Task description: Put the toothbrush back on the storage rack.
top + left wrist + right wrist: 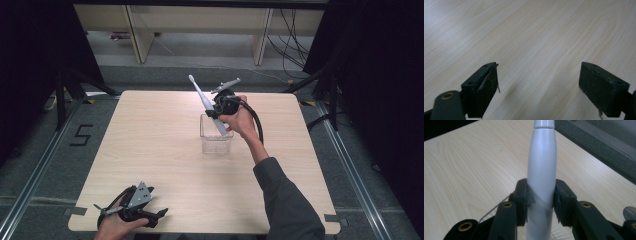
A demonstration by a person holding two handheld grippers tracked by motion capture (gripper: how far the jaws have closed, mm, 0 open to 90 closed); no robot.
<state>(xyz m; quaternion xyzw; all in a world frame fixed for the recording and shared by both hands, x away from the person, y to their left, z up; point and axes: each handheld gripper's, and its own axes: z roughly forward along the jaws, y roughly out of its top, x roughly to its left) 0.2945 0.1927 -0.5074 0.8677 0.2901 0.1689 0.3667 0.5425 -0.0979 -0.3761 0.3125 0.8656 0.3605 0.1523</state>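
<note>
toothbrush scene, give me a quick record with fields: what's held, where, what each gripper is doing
held item: white electric toothbrush, brush head up and tilted away from the person
held by: right gripper, jaws shut on the handle
position: lower end of the handle at the clear container, whether inside it or just in front cannot be told
container: upright, around the middle of the wooden table
left gripper: jaws open, nothing between them, low over bare table at the near left corner

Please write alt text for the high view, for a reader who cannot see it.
The right gripper holds a white electric toothbrush tilted over a clear container on a wooden table. The left gripper rests open at the near edge.
</note>
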